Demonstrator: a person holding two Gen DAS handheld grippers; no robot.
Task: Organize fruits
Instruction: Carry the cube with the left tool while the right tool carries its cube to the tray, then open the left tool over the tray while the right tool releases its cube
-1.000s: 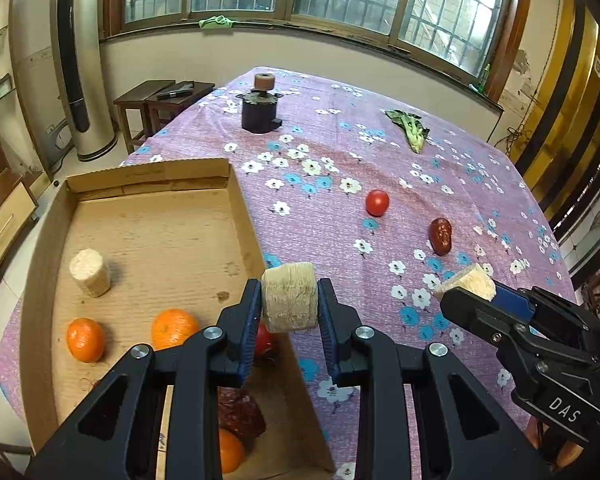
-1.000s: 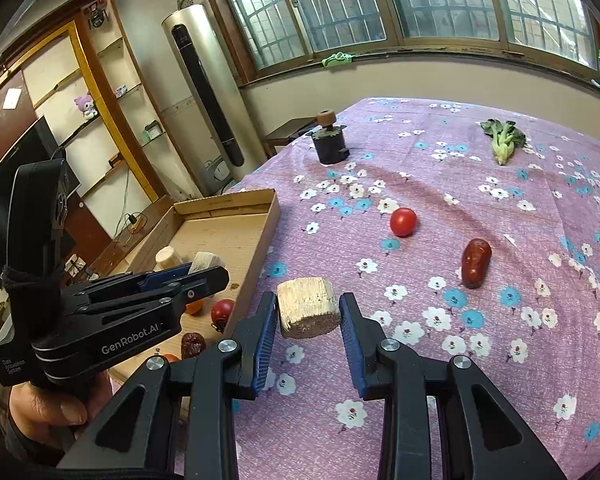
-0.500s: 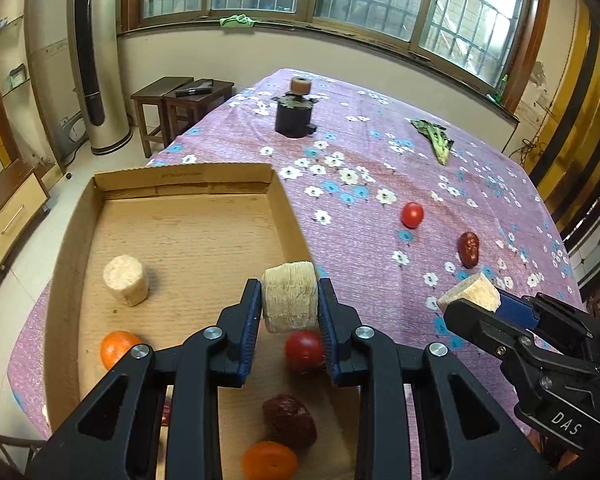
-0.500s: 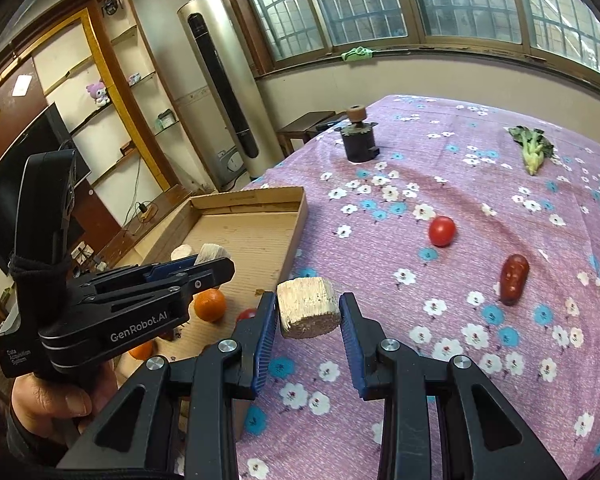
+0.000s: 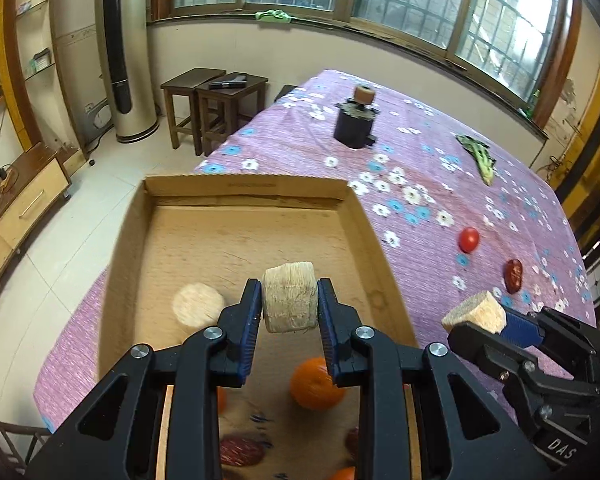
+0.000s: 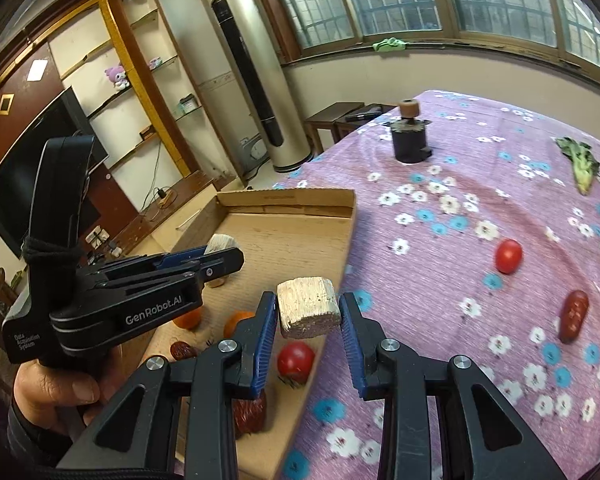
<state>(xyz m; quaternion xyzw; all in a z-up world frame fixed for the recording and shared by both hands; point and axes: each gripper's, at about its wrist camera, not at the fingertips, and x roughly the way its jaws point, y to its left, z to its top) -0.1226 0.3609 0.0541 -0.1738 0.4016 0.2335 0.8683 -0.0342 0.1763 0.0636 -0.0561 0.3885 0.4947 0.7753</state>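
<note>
**Two pale chunks held over the box**

The left wrist view looks straight down into the cardboard box (image 5: 236,192), showing a pale round piece (image 5: 198,310) lying on its floor and an orange (image 5: 316,388) nearer the camera. The right wrist view shows instead a red tomato (image 6: 296,362) inside the box by its right wall, and the hand (image 6: 56,390) gripping the left tool.

The left chunk (image 5: 288,298) is a beige, fibrous cylinder standing upright, clamped by its sides in the left gripper (image 5: 288,312), above the box floor. The right chunk (image 6: 309,307) is paler and blockier, pinched in the right gripper (image 6: 309,330), hanging over the box's right wall.

On the table (image 6: 440,264), well apart from the box, lie a second tomato (image 6: 508,255), a dark red date (image 6: 574,314), a leafy green (image 6: 580,164) and a black pot (image 6: 410,142).
</note>
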